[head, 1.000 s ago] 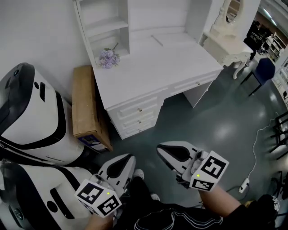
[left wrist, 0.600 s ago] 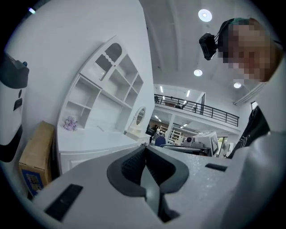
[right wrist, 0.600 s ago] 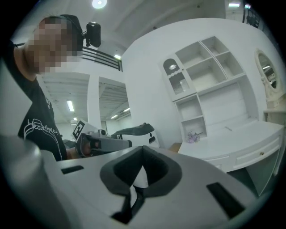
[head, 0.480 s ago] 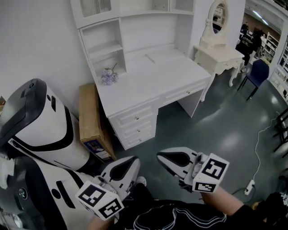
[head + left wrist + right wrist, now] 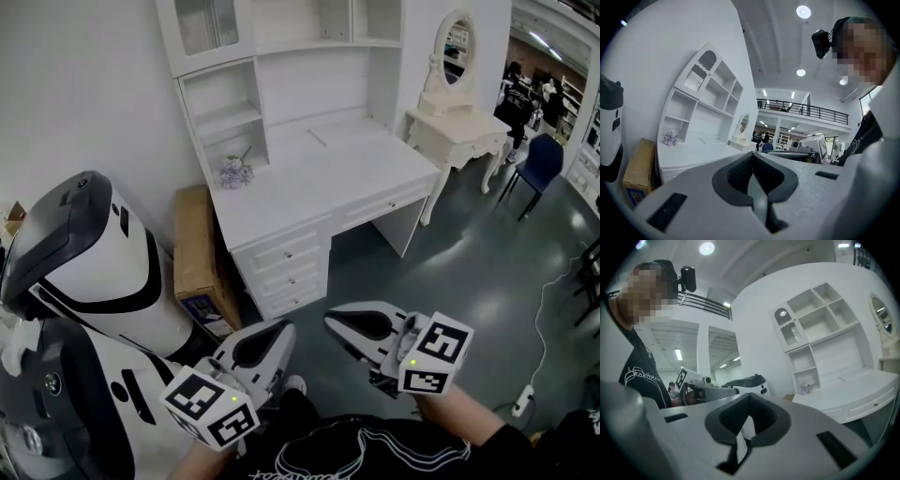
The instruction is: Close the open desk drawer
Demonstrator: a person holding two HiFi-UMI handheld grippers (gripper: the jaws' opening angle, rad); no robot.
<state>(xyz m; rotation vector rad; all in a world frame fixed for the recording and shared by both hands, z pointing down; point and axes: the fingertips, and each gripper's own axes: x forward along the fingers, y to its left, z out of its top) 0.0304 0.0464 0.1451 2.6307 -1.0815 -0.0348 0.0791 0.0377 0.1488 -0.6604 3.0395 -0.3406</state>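
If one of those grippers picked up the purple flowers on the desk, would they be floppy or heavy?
Probably light: the flowers are a small bunch on a thin stem. Likely floppy and easily crushed, since no vase shows around them.

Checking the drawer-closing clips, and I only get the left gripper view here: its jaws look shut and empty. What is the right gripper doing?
Observer: The right gripper has its jaws together too, nothing between them.
Operator: Is either one at the desk?
Observer: No. In the head view the left gripper and the right one sit low by the person, with floor between them and the desk.
Operator: Which drawer is open?
Observer: I cannot tell; the three stacked drawers all look about flush from above.
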